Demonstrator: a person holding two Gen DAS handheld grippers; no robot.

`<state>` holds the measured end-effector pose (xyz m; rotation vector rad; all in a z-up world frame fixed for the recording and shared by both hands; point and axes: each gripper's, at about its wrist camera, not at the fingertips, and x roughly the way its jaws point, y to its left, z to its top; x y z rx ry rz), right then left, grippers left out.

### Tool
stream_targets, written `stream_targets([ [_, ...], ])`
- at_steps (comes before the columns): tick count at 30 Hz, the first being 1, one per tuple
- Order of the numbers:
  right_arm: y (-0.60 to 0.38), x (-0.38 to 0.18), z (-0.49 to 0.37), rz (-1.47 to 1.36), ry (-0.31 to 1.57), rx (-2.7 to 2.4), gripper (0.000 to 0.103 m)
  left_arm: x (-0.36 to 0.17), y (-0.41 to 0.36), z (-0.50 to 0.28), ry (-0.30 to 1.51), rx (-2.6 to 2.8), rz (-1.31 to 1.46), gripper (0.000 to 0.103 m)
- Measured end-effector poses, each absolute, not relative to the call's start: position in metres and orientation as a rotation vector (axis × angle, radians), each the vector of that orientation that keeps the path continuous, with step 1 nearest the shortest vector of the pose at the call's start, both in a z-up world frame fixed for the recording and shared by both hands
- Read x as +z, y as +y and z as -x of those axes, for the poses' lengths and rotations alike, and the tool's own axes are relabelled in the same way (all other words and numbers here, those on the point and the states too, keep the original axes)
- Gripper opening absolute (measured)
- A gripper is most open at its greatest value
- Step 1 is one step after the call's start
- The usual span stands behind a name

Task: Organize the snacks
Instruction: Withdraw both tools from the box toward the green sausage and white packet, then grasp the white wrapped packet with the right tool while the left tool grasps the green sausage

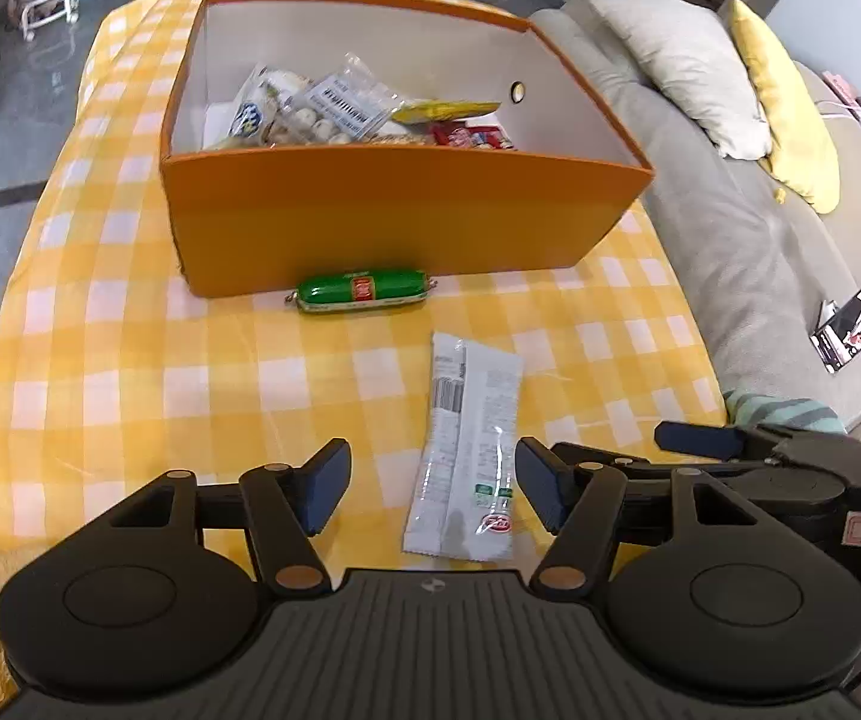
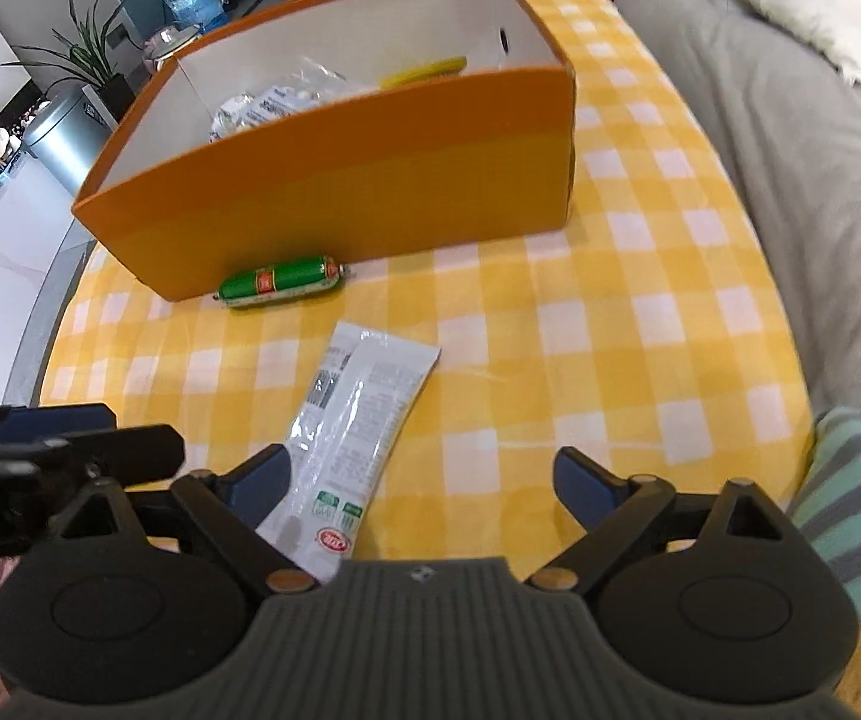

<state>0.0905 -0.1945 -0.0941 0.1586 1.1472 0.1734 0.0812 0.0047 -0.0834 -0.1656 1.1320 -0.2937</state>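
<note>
Plainly, both sets of tongs hang low over the checked worktop (image 1: 130, 360) with their jaws apart and nothing clamped in either. The left tongs (image 1: 433, 483) stand astride the near end of a white packet (image 1: 469, 450), which lies flat on the cloth, its far end towards the orange box (image 1: 406, 216). In the right wrist view the same packet sits by the inner finger of the right tongs (image 2: 421, 480), mostly to one side of their gap; whether that finger touches the wrapper I cannot tell, since the finger hides the packet's edge. A green sausage (image 1: 363, 291) rests against the foot of the box, well apart from both tongs. The box already holds several snacks. The main risk, I judge, is a crowded grab: the two tools stand just beside each other, so both closing on one thin, slippery wrapper could knock fingers together or push it away. A flat packet may also slide out from under the pads.
</note>
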Motion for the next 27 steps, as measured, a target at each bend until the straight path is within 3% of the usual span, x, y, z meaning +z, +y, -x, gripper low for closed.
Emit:
stream_targets([
  [2, -0.195, -0.1, -0.092, -0.168, 1.17, 0.175, 0.079, -0.086, 0.006, -0.083, 1.141, -0.286, 0.153, 0.067],
  [5, -0.193, -0.106, -0.095, -0.182, 1.192, 0.191, 0.077, -0.088, 0.008, -0.086, 1.154, -0.273, 0.149, 0.067],
  [27, -0.128, -0.132, -0.12, -0.042, 1.254, 0.152, 0.085, -0.091, 0.021, -0.101, 1.151, -0.18, 0.079, 0.067],
])
